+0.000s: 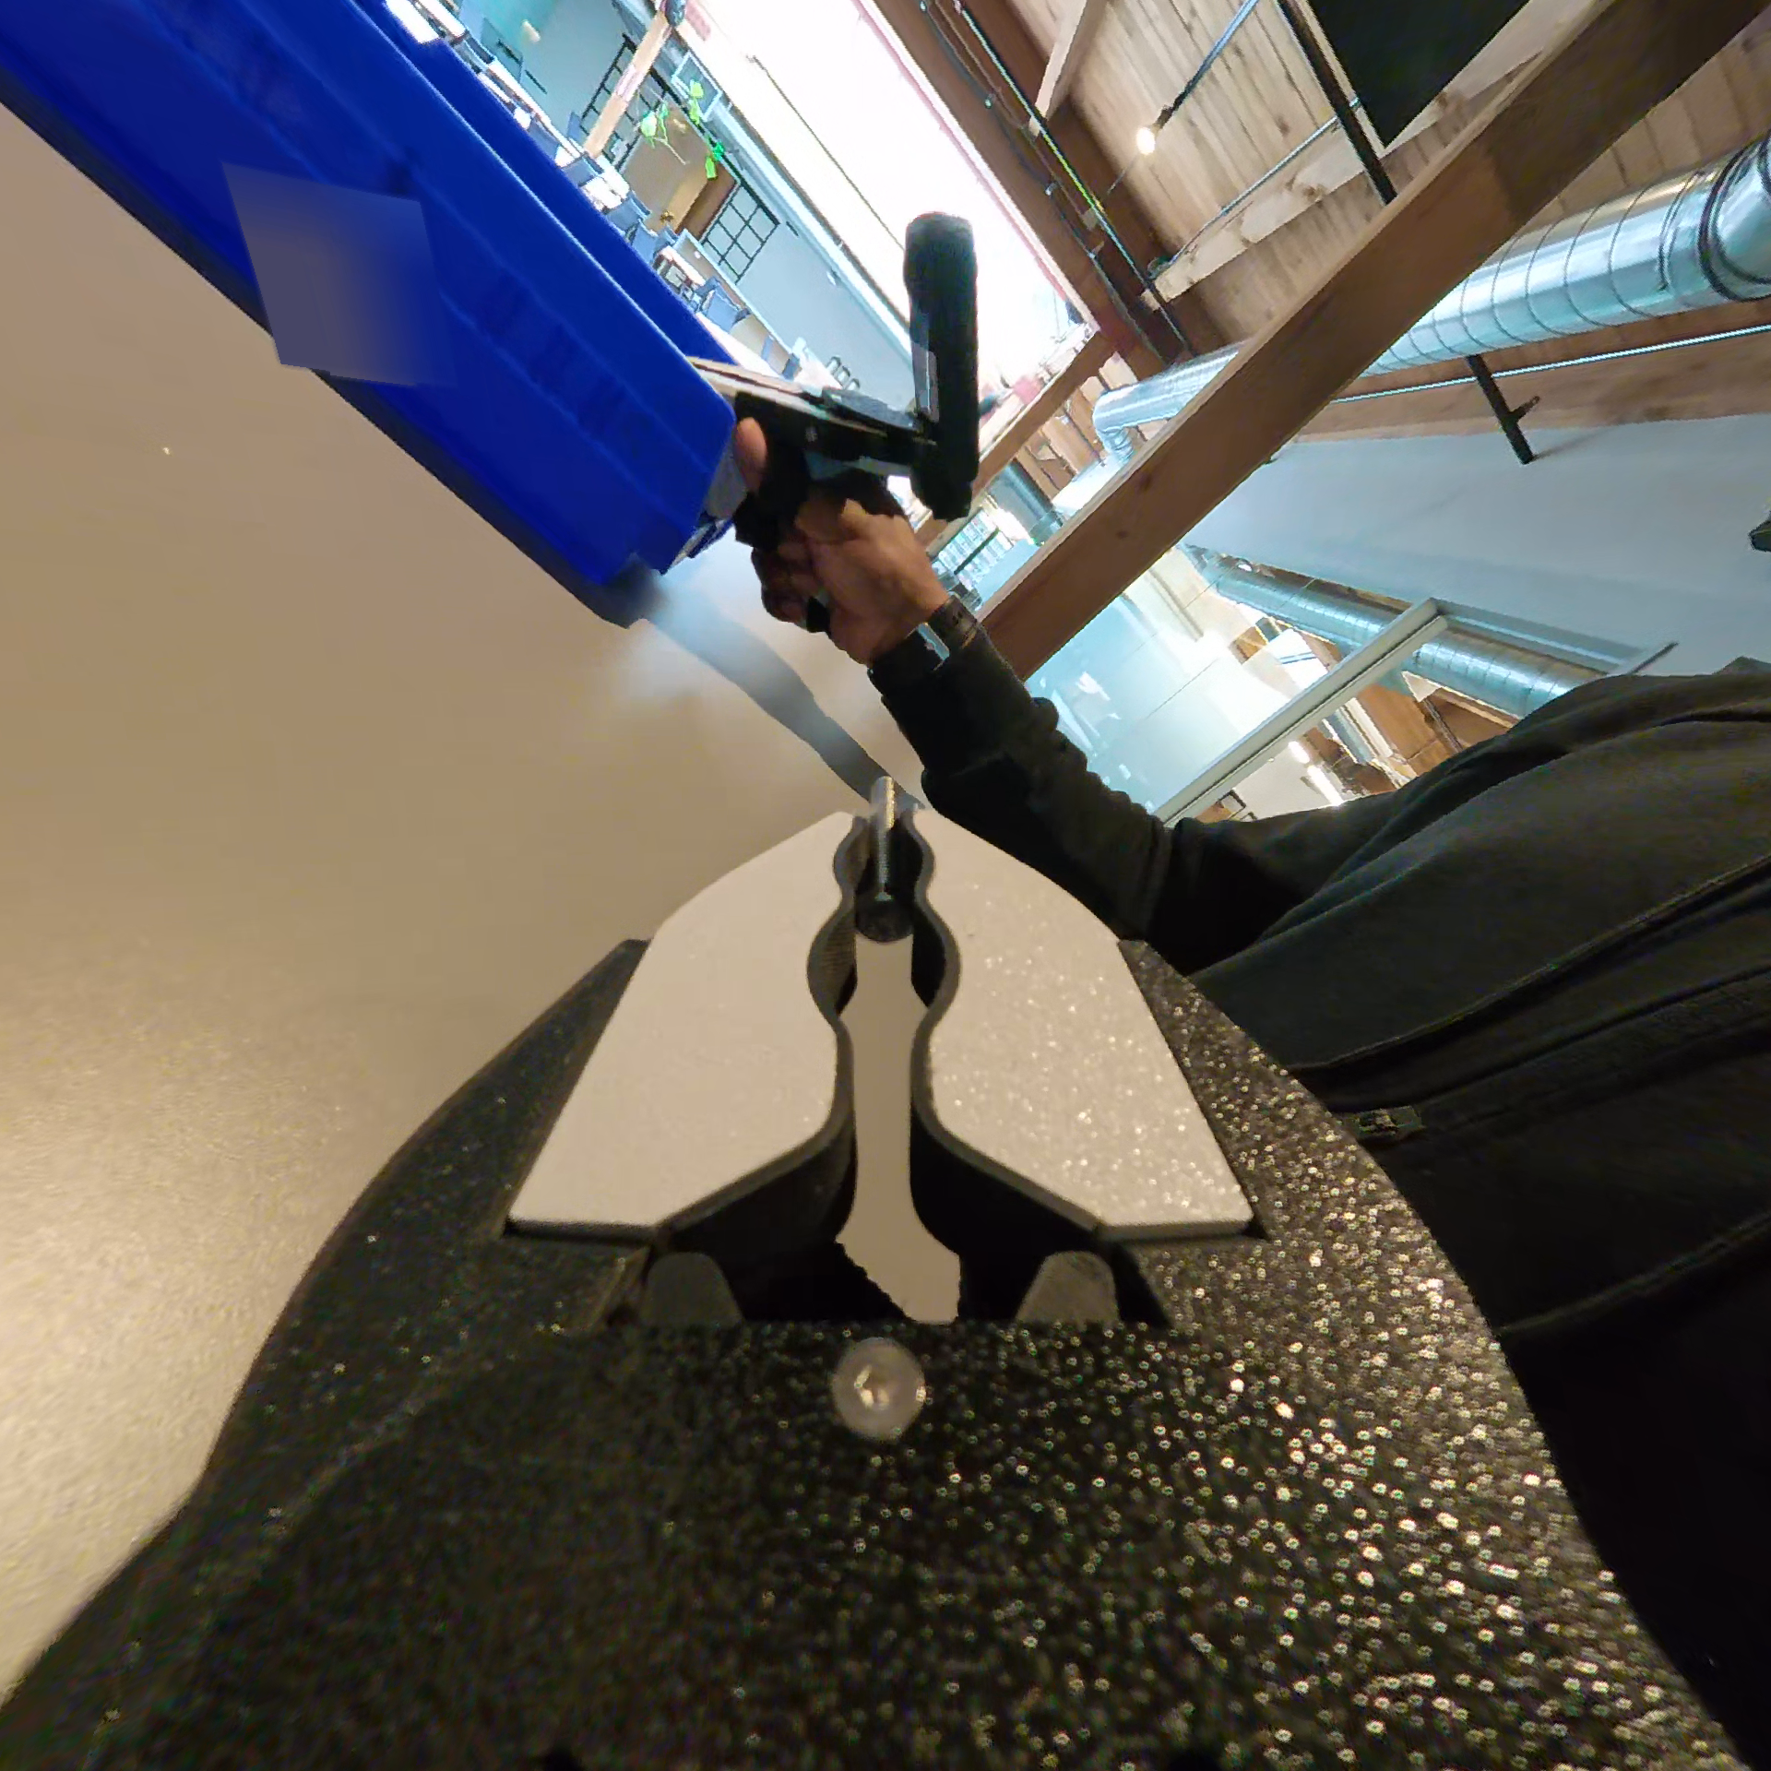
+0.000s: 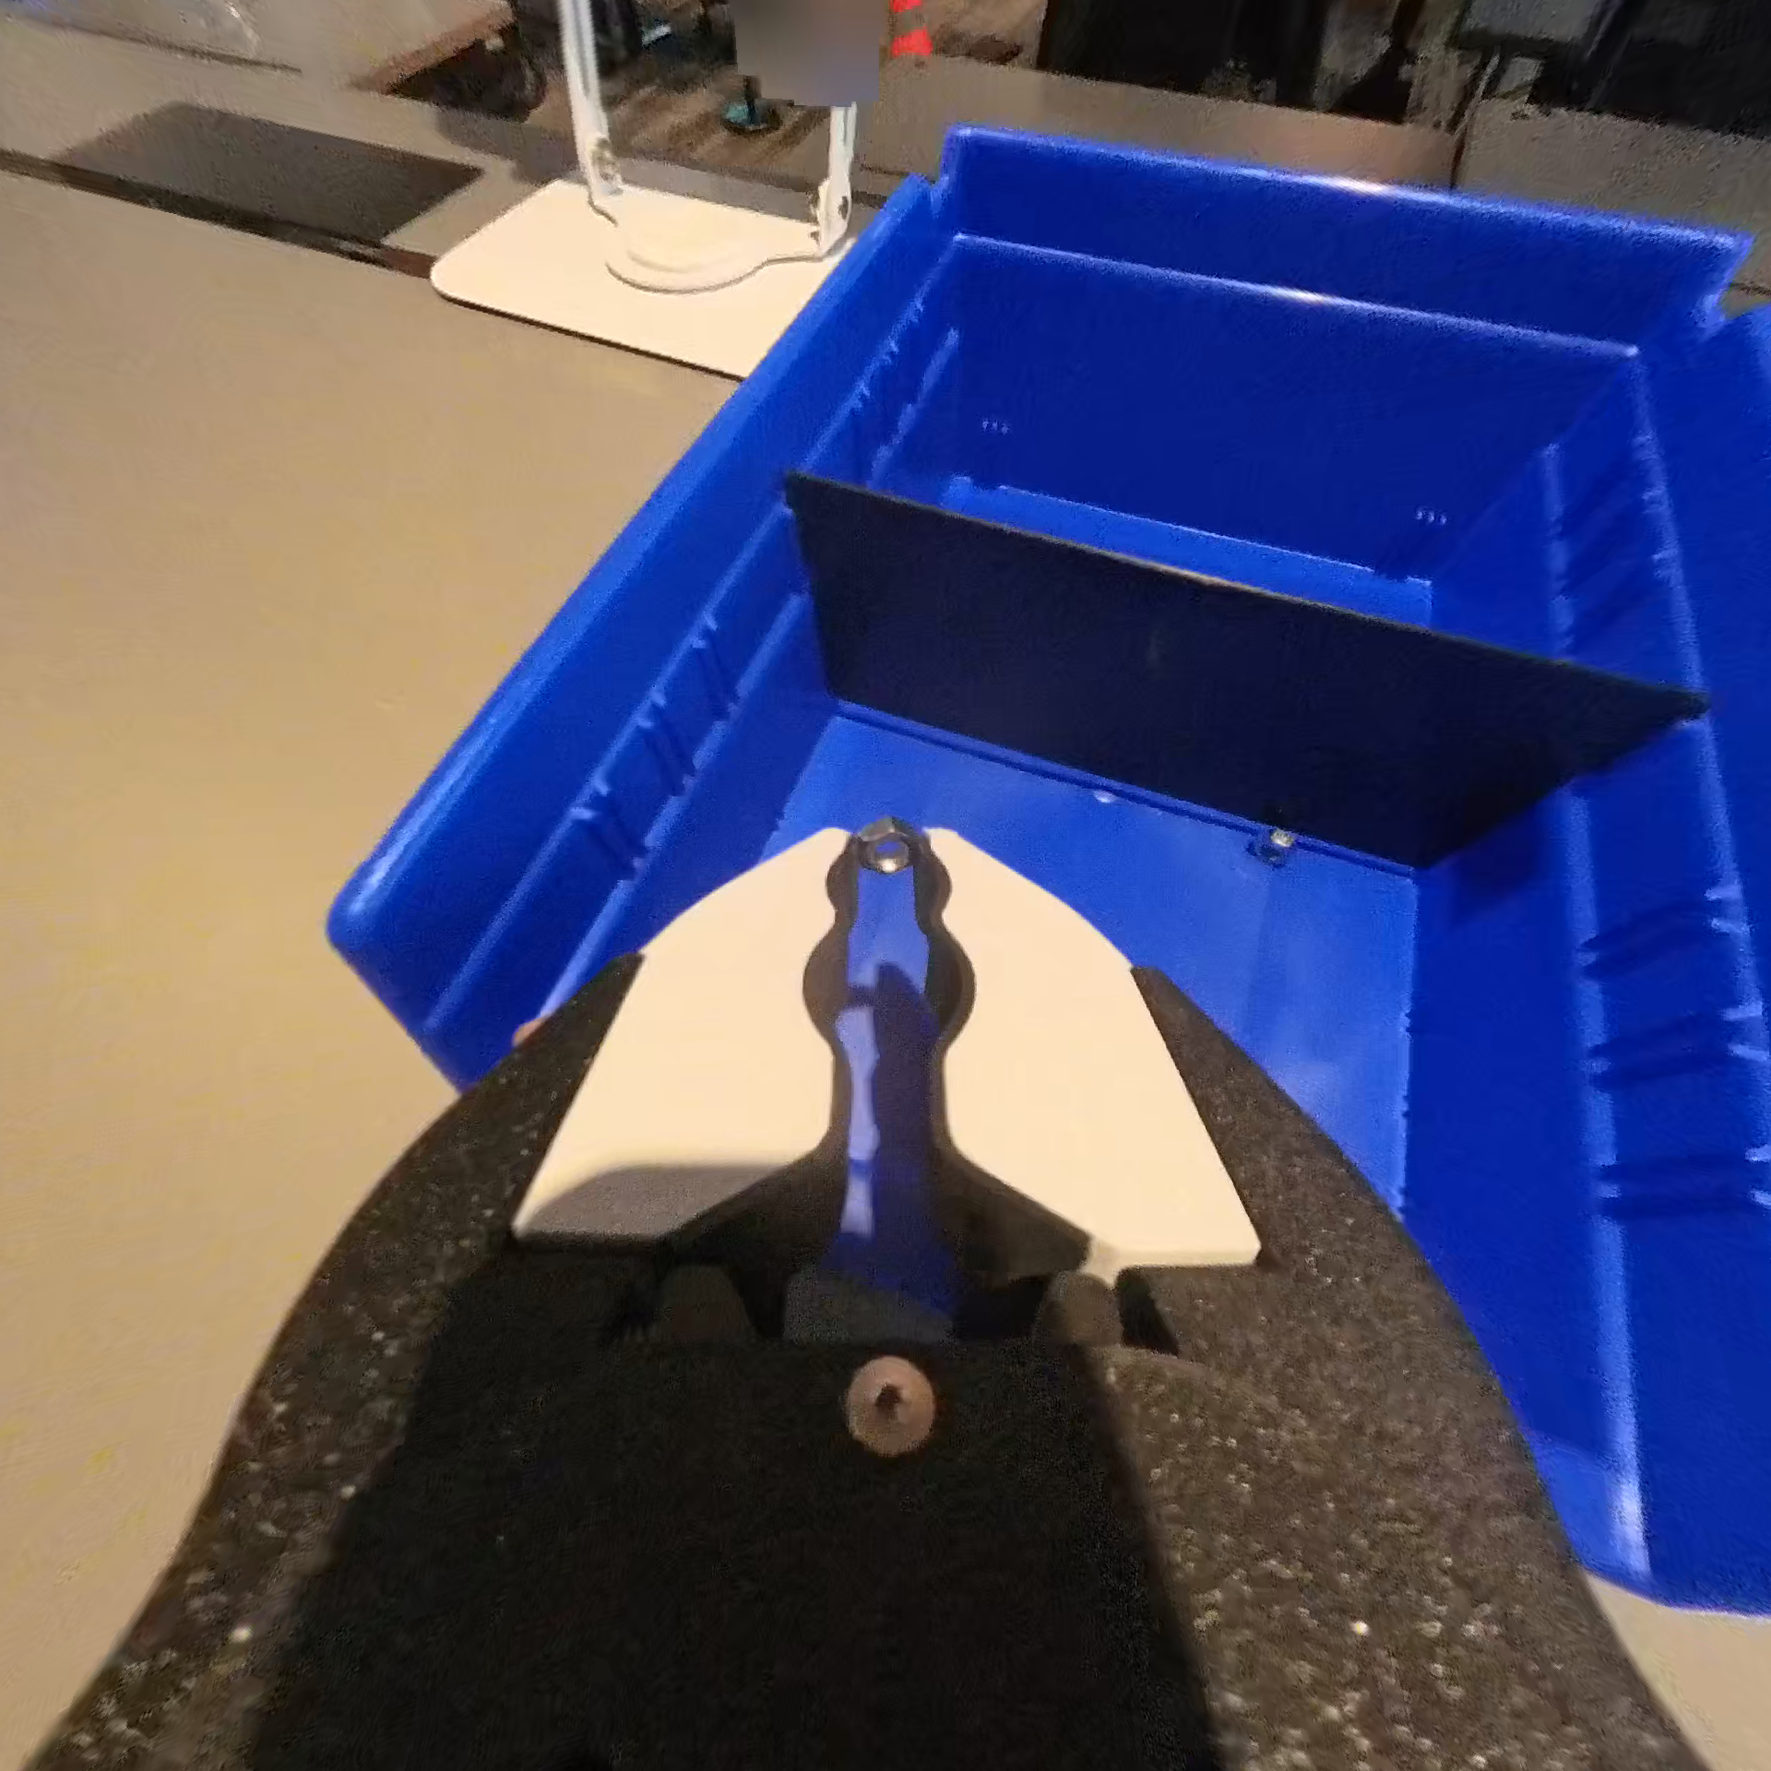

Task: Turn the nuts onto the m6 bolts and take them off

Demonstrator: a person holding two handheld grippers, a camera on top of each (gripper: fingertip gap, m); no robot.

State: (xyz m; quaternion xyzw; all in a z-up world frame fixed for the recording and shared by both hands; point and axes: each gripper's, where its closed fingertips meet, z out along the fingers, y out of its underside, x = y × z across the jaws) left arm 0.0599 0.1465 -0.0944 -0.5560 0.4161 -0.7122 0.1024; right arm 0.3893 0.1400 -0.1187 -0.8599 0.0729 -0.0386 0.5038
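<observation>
Your left hand-held gripper (image 1: 884,877) is clenched on the bolt (image 1: 883,862), which lies along the slot between the fingertips with its threaded end poking out past them, tilted up over the edge of the counter (image 1: 287,862). Your right hand-held gripper (image 2: 886,853) pinches a small hex nut (image 2: 884,849) at its very tips, held over the near compartment of the blue bin (image 2: 575,795), in front of the dark divider (image 2: 1198,690); another small piece of hardware (image 2: 1275,843) sits at the divider's foot. In the left wrist view your right hand (image 1: 862,575) grips its tool beside the bin, black sleeve (image 1: 1035,786) angled down. The beige counter also carries a white stand base (image 2: 613,278); wooden beams (image 1: 1342,316) and a silver duct (image 1: 1581,259) run overhead.
</observation>
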